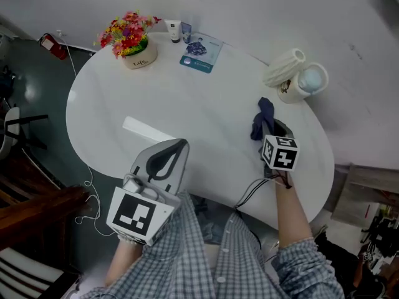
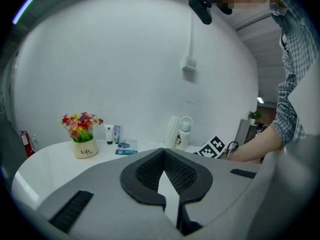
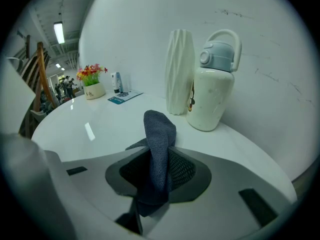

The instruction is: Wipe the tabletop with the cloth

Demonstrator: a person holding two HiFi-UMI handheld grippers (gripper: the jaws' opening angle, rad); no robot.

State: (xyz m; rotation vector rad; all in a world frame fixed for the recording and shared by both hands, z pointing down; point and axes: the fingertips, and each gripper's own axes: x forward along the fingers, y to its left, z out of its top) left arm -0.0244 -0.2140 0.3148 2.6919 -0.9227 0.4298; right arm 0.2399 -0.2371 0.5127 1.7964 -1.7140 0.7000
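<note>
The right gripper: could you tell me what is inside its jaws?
A dark blue textured cloth, pinched upright in the right gripper; the jaws cover its clamped part.

A pot of flowers (image 1: 138,56) is sitting at eleven o'clock, with two small tubes (image 1: 173,31) standing and a blue packet (image 1: 201,53) lying toward twelve. A ribbed white vase (image 1: 283,67) and a lidded jug (image 1: 305,83) are standing together at two.
</note>
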